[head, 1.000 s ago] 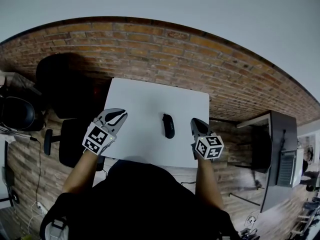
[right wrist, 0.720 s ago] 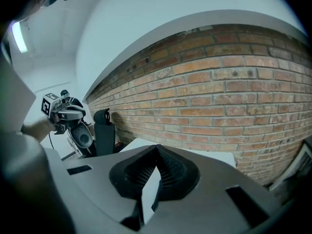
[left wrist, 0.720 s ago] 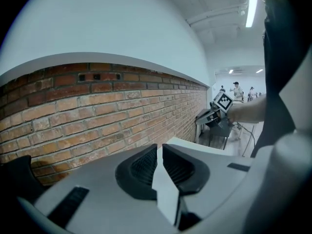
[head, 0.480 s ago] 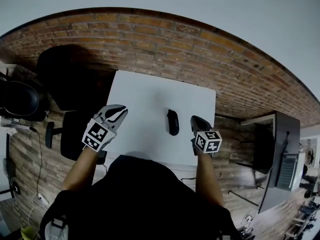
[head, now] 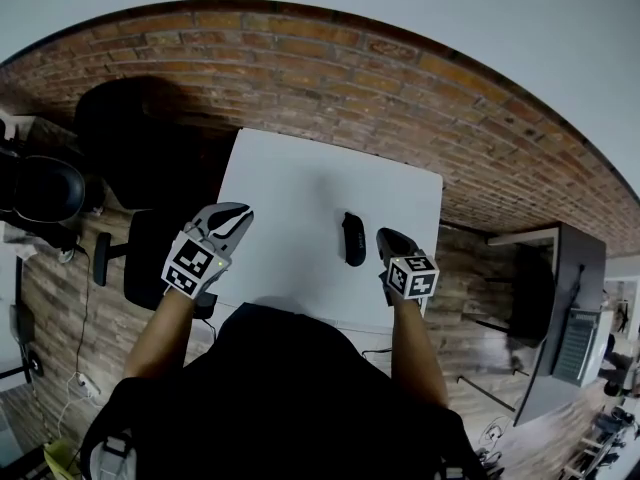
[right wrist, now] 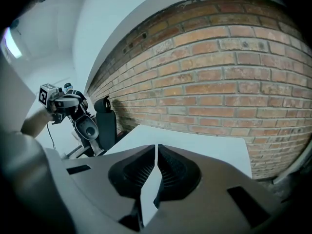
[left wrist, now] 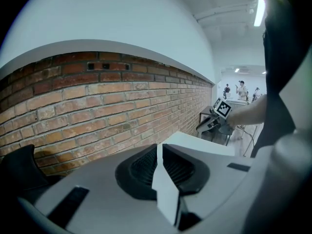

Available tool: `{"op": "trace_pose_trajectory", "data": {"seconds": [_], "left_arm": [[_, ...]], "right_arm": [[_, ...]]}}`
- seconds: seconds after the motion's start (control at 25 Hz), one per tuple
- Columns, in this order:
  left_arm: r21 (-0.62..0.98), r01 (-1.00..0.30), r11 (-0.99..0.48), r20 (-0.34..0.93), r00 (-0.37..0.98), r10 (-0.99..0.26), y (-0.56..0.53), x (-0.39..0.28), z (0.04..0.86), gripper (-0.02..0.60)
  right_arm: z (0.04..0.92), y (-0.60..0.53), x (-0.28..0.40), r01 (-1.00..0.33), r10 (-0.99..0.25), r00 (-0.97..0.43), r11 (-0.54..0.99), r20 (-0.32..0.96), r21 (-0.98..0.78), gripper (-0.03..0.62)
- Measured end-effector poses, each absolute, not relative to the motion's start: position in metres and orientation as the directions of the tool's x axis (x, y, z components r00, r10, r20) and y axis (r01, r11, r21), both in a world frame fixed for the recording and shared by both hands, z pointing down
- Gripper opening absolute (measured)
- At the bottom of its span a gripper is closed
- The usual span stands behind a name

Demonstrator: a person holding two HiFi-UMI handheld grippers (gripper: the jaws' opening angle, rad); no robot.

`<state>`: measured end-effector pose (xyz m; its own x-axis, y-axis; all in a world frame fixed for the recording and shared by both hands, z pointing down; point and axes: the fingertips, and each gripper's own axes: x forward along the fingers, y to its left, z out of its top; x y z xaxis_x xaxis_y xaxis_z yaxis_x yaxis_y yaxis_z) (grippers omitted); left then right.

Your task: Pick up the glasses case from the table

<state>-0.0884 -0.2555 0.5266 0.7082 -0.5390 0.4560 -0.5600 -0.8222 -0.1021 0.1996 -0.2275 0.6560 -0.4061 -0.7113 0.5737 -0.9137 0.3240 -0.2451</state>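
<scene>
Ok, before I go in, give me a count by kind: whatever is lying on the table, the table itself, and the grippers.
Glasses case, black, lying on the table: 1
Table, white: 1
Grippers: 2, the left gripper and the right gripper
Total: 4

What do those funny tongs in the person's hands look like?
The left tongs and the right tongs are smooth grey shells with dark ribbed hollows inside. Each carries a white cube printed with black square patterns. No cables show. The person wears a black top.
</scene>
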Motion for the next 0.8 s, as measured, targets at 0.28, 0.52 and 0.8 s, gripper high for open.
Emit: {"op": "trace_pose_trajectory", "data": {"seconds": [0.28, 0.52, 0.8], "left_arm": [[-0.102, -0.571, -0.814, 0.474, 0.692, -0.545, -0.267, -0.098, 0.534, 0.041], [-0.095, -0.57, -0.816, 0.488, 0.687, -0.537, -0.275, -0.101, 0.541, 0.041], [-0.082, -0.567, -0.82, 0.504, 0.686, -0.525, -0.281, -0.102, 0.552, 0.041]], "right_arm": [[0.69, -0.235, 0.196, -0.905, -0.655, -0.423, 0.329, 0.626, -0.269, 0.06], [0.726, -0.236, 0.197, -0.909, -0.601, -0.414, 0.317, 0.683, -0.272, 0.074], [0.761, -0.237, 0.192, -0.91, -0.554, -0.409, 0.308, 0.725, -0.279, 0.107]]}}
